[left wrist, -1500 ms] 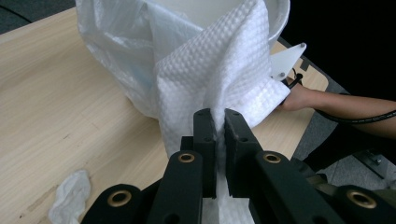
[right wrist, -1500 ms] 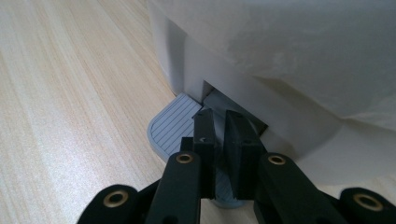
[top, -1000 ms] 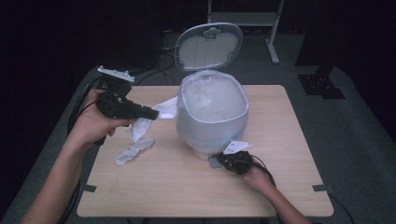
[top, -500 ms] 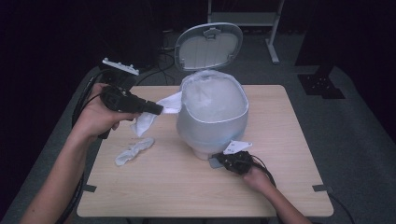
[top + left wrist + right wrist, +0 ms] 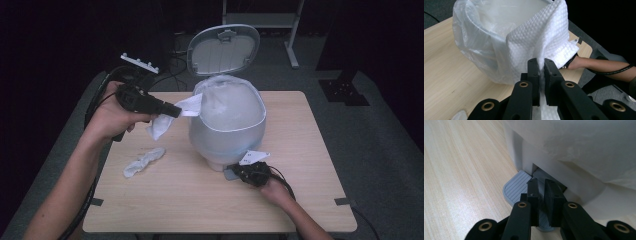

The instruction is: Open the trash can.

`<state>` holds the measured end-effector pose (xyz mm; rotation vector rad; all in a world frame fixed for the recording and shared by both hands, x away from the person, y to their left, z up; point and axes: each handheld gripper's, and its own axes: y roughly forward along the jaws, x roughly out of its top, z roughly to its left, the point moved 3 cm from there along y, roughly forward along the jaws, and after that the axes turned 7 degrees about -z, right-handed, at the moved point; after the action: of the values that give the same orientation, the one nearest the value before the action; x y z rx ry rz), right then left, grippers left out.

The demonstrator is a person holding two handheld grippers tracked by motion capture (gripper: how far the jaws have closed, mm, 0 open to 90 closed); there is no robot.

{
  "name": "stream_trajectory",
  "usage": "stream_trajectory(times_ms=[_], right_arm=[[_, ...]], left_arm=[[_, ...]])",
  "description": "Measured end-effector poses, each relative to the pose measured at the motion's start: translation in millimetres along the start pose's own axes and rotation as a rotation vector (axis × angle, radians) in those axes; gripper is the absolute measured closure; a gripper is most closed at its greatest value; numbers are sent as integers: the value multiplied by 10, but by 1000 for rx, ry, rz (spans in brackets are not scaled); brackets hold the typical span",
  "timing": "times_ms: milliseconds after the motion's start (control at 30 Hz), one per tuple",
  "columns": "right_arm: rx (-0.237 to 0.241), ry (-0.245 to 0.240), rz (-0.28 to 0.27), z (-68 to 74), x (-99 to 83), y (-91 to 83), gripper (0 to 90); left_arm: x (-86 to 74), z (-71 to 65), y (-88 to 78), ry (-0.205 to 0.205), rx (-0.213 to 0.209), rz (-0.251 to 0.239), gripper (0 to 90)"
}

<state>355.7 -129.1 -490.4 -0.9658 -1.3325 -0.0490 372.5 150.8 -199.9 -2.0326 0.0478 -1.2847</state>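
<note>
- Between the left tool's [image 5: 172,111] closed jaws hangs a white paper towel [image 5: 541,42], pinched just outside the bin's [image 5: 227,125] rim.
- Risk, as I judge it: the towel's loose corner could drape over the liner [image 5: 474,37] edge and fall outside.
- Beneath the right tool [image 5: 541,192], jaws closed on nothing, lies the grey pedal [image 5: 515,187]; slipping off would drop the lid [image 5: 223,49].
- Below the left tool, a second crumpled towel [image 5: 143,161] waits on the tabletop [image 5: 310,190].
</note>
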Motion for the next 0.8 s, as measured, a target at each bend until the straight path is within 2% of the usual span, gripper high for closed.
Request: stream_trajectory(times_ms=[800], right_arm=[[-1, 0, -2, -1, -2, 0, 820]], left_arm=[[276, -47, 230, 21, -17, 38, 848]])
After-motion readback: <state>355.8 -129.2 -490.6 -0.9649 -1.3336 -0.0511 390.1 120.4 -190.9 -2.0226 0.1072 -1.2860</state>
